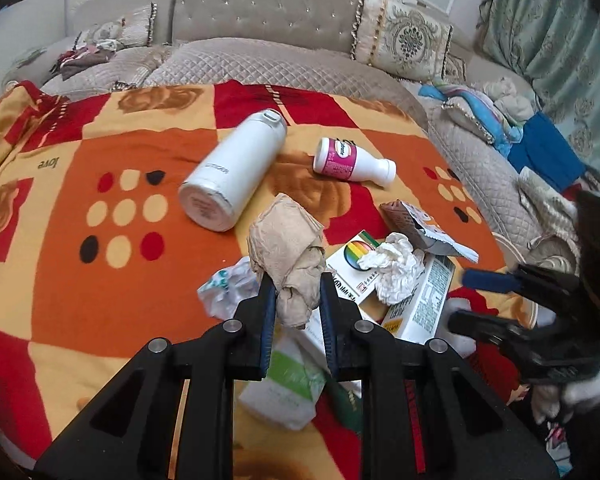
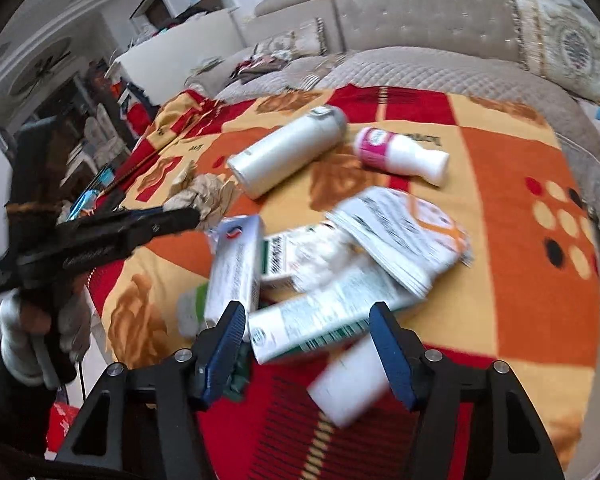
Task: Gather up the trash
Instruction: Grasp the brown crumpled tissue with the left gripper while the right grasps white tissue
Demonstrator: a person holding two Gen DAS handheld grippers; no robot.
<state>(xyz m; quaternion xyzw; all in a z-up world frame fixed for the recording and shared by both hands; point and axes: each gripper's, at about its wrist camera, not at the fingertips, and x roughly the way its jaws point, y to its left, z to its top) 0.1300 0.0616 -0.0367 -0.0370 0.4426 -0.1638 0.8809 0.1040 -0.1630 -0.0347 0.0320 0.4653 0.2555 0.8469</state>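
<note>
The left gripper (image 1: pixel 296 280) has its jaws clamped on a crumpled beige paper napkin (image 1: pixel 288 248), lifted over the orange patterned blanket (image 1: pixel 60 272). The right gripper (image 2: pixel 308 320) has its jaws apart over a white-and-green cardboard box (image 2: pixel 320 316) in the litter pile. Bare blanket lies leftward, up to the white steel flask (image 1: pixel 232 172).

Home living room. Tufted grey sofa (image 1: pixel 260 12) ahead of the gripper, patterned cushions (image 1: pixel 404 36) on it, teal curtain (image 1: pixel 560 40) off right. Bright blanket (image 1: pixel 80 160) below, strewn with household packaging. Clothes heaped on sofa.
</note>
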